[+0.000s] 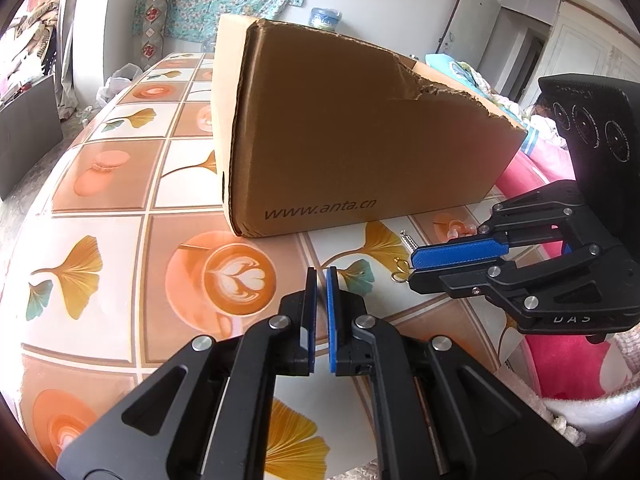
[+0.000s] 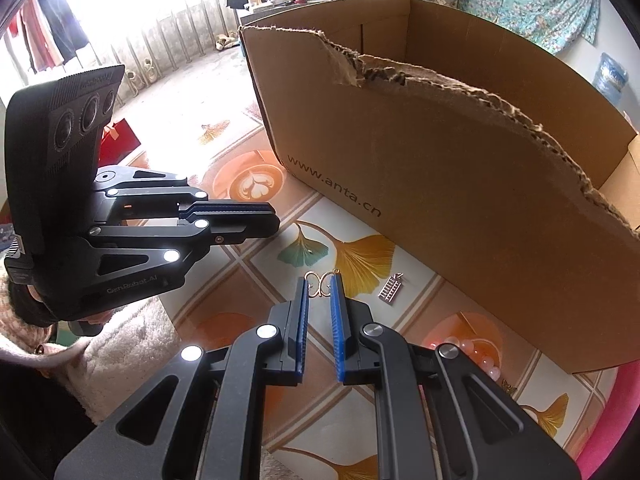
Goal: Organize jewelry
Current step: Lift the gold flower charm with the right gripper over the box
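A gold wire earring [image 2: 319, 285] lies on the patterned tablecloth just past the tips of my right gripper [image 2: 319, 285], whose jaws stand slightly apart around its near end; it also shows in the left wrist view [image 1: 401, 271]. A silver ladder-shaped charm [image 2: 390, 289] lies to its right, near the cardboard box [image 2: 460, 184]; it also shows in the left wrist view [image 1: 409, 241]. Pink beads [image 2: 478, 354] lie by the box's near corner. My left gripper [image 1: 321, 276] hovers nearly closed and empty over the table, left of the right gripper [image 1: 412, 266].
The torn open-topped box [image 1: 360, 136] marked www.anta.cn stands on the table [image 1: 100, 208] behind the jewelry. A small butterfly piece [image 2: 509, 387] lies near the beads. Pink and white fabric [image 1: 568, 360] lies at the table's right edge.
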{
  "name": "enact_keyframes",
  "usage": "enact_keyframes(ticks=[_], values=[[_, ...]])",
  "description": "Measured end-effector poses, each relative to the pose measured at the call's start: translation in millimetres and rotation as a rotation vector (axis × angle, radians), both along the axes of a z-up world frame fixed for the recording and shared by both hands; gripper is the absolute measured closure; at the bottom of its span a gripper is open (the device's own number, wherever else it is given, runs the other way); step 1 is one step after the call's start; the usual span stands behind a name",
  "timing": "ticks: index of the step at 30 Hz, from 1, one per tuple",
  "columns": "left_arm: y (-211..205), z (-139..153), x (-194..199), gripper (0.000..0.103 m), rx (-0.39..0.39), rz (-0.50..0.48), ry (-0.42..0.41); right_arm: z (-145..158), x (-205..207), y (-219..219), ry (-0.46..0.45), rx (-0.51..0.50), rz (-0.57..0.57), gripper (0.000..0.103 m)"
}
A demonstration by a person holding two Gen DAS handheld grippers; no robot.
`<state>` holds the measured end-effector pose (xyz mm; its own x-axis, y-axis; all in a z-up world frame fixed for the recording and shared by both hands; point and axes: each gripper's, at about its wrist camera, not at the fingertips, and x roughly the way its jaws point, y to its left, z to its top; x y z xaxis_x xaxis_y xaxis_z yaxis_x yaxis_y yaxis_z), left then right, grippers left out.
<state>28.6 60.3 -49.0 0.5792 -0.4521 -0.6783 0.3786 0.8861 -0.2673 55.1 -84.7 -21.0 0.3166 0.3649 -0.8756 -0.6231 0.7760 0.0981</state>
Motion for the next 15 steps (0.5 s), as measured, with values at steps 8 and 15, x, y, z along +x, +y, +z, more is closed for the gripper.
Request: enact_keyframes(ticks=[8,15], values=[[-4,3,-2,0.099,0.004,-0.014,-0.005,15,-3,-23,-0.021,0.030,-0.057,0.092],[-30,6,0,0.072,0.017,-0.086,-0.010,33,-11,-58,-0.066,0.065,-0.159,0.092]])
